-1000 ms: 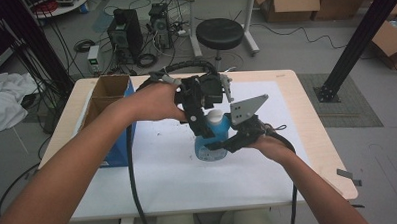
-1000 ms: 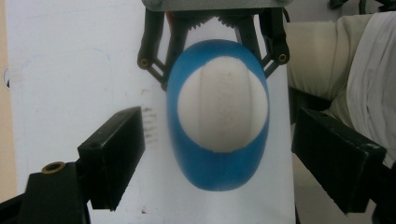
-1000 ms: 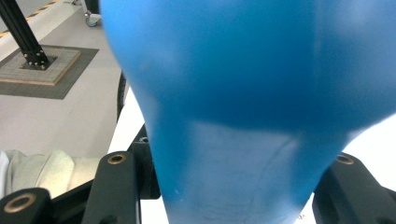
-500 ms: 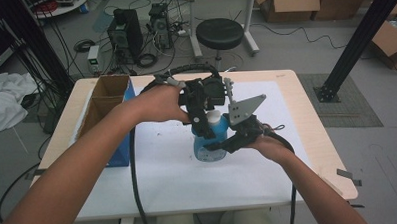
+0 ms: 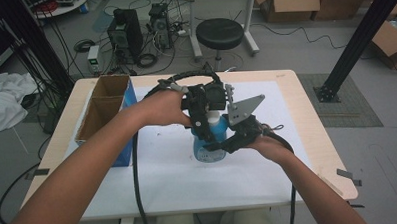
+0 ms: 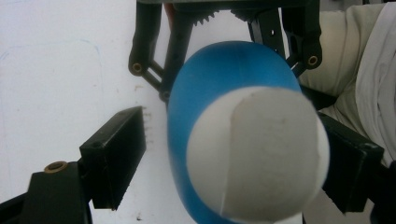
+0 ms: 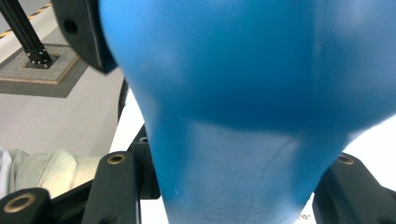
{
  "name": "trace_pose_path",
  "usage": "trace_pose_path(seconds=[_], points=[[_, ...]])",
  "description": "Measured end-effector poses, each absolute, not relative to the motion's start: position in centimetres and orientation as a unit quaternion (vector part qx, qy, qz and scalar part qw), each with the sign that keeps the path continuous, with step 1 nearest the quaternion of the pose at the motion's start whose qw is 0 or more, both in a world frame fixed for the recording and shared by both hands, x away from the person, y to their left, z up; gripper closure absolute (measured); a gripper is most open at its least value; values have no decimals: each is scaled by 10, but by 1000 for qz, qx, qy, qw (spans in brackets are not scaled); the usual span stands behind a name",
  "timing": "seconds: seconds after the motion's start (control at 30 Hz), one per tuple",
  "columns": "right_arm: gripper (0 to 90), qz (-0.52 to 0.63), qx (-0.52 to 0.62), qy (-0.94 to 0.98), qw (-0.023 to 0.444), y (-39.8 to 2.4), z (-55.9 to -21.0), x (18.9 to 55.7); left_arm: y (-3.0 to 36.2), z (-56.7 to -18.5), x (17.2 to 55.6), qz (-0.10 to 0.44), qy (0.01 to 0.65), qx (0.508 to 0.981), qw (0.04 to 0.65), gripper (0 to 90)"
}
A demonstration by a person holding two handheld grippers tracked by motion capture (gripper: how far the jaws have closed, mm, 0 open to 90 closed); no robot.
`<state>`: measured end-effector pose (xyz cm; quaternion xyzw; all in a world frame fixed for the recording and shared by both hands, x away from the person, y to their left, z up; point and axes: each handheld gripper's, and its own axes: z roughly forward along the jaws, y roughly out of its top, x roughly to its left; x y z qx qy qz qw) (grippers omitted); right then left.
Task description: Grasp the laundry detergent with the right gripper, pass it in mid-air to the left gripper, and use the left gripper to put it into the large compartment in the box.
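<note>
A blue bottle (image 5: 208,150) with a white cap (image 6: 257,154) stands upright on the white sheet at the middle of the table. My right gripper (image 5: 226,141) comes in from the right and is shut on the bottle's blue body (image 7: 243,93), one jaw on each side. From above, my left gripper (image 5: 205,111) points down over the cap. Its jaws have just been closing a little, with the cap between them. In the left gripper view the left pad (image 6: 119,156) stands apart from the cap, so my left gripper (image 6: 233,149) is open.
An open cardboard box (image 5: 104,108) with a blue side stands at the table's left edge. The white sheet (image 5: 189,185) covers most of the wooden tabletop (image 5: 318,153). A black cable (image 5: 136,184) hangs over the front edge. A stool (image 5: 219,33) stands beyond the table.
</note>
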<state>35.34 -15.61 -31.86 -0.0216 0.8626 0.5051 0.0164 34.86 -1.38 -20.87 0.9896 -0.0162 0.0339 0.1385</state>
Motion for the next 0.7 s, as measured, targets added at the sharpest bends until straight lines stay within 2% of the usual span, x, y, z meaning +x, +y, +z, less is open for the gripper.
trace_pose_path(seconds=[0.7], points=[[452, 505, -19, 863, 13, -157, -319, 354, -15, -214, 350, 30, -22, 990, 138, 244]])
